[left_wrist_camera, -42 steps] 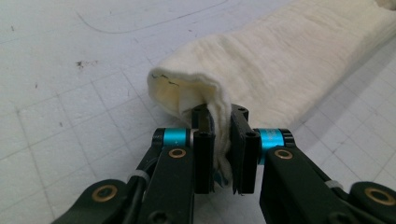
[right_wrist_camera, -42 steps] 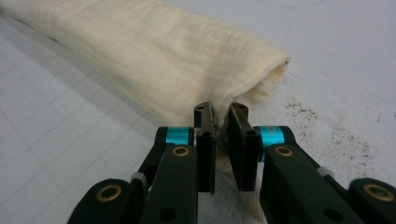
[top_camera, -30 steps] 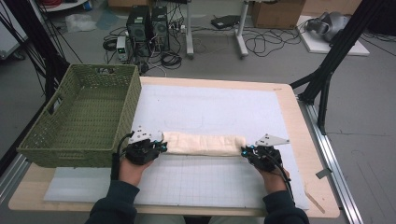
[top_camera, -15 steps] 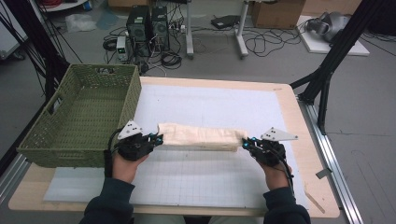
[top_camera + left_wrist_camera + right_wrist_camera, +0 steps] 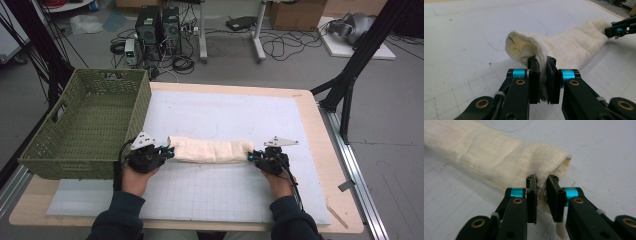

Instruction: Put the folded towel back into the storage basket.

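A cream towel (image 5: pixel 210 150), rolled into a long bundle, lies across the white mat (image 5: pixel 225 110). My left gripper (image 5: pixel 170 151) is shut on its left end; in the left gripper view the pads (image 5: pixel 534 75) pinch a fold of the towel (image 5: pixel 564 47). My right gripper (image 5: pixel 251 157) is at the right end. Its jaws have just been opening: in the right gripper view a loose edge of the towel (image 5: pixel 499 157) sits between the fingertips (image 5: pixel 531 185) with a gap on one side. The right gripper (image 5: pixel 617 30) also shows far off in the left gripper view.
A green woven basket (image 5: pixel 112 74) stands at the table's left, close beside my left hand. The wooden table edge (image 5: pixel 320 150) runs along the right of the mat. Computers and cables lie on the floor beyond the table.
My right gripper has shifted left toward the towel's end and its jaws have parted a little. The towel's right end has slackened. The left gripper has held still.
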`<state>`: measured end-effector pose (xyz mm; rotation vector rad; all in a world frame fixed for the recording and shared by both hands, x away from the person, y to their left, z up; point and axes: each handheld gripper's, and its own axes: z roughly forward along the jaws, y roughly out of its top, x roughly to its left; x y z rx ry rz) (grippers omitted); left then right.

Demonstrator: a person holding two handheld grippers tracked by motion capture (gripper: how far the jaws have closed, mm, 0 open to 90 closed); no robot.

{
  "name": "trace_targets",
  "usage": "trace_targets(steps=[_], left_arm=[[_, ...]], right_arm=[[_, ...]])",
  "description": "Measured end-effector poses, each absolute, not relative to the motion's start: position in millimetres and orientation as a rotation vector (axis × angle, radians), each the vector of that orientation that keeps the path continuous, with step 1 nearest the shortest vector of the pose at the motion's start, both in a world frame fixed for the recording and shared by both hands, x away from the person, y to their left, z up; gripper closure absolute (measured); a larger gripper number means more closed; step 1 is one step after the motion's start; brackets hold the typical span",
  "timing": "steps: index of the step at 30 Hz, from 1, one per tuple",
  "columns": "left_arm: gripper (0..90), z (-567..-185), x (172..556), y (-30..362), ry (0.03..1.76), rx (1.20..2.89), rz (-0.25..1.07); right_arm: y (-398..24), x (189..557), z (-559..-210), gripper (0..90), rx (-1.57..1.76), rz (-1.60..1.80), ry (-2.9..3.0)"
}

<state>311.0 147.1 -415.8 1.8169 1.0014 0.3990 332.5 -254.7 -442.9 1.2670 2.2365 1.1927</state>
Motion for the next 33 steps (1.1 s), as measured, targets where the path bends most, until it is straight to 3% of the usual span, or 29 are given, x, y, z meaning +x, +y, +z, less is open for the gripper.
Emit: trace_targets(steps=[3, 8, 9, 12, 14, 33], left_arm=[[82.7, -416.2, 311.2, 147.1, 1.002, 1.824, 0.402], [82.7, -416.6, 311.0, 146.8, 1.005, 1.828, 0.405], [82.7, -416.7, 311.0, 146.8, 1.003, 1.828, 0.403], [82.6, -417.5, 311.1, 146.6, 1.005, 1.831, 0.406], [82.7, -417.6, 311.1, 147.3, 1.006, 1.832, 0.407], [82.7, -391.1, 305.9, 159.5, 0.951, 1.715, 0.444]], right_arm=[[-252.6, 333.6, -445.3, 62.8, 1.301, 1.191, 2.237], [-247.6, 333.9, -450.7, 58.9, 1.314, 1.150, 2.257], [-247.2, 333.2, -450.9, 60.0, 1.308, 1.145, 2.258], [-247.0, 331.9, -451.0, 77.2, 1.282, 1.177, 2.294], [-243.6, 329.3, -449.9, 80.2, 1.250, 1.153, 2.299], [-255.9, 320.9, -402.3, 81.1, 1.120, 1.273, 2.180]])
